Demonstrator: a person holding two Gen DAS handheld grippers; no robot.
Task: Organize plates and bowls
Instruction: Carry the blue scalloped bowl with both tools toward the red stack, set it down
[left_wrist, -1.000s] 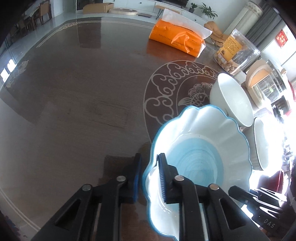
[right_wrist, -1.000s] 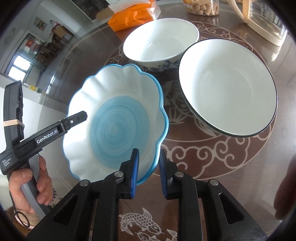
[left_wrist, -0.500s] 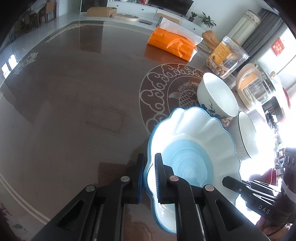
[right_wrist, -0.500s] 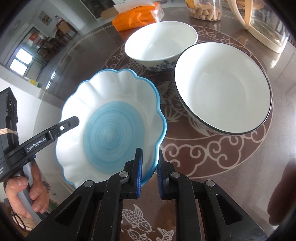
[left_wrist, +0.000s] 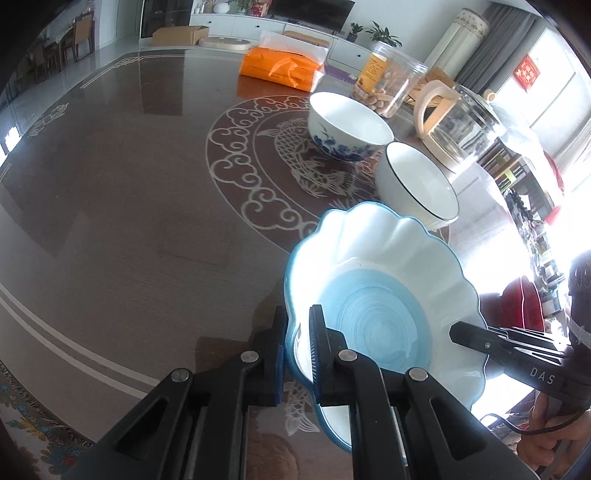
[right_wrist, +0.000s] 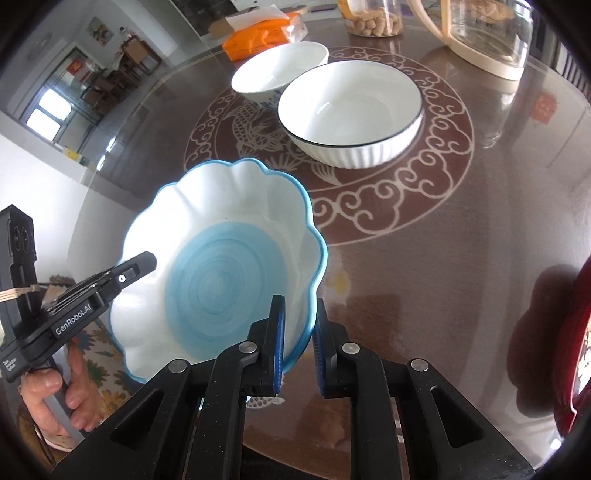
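A scalloped white plate with a blue rim and blue centre (left_wrist: 384, 295) (right_wrist: 221, 266) hangs above the near edge of the table, held from both sides. My left gripper (left_wrist: 298, 332) is shut on its left rim. My right gripper (right_wrist: 298, 325) is shut on the opposite rim. Farther back on the table stand a white bowl with blue flowers (left_wrist: 347, 127) (right_wrist: 279, 70) and a ribbed white bowl with a dark rim (left_wrist: 417, 184) (right_wrist: 351, 110), side by side.
The dark glass-topped table (left_wrist: 129, 192) carries a cloud-and-fish medallion. At the back are an orange tissue pack (left_wrist: 284, 70), a clear jar of snacks (left_wrist: 388, 85) and a glass kettle (left_wrist: 458, 122). A hand (right_wrist: 55, 391) grips the left tool's handle.
Both grippers have closed tighter on the plate and drawn it back toward the near edge of the table, away from the two bowls, which now look farther off.
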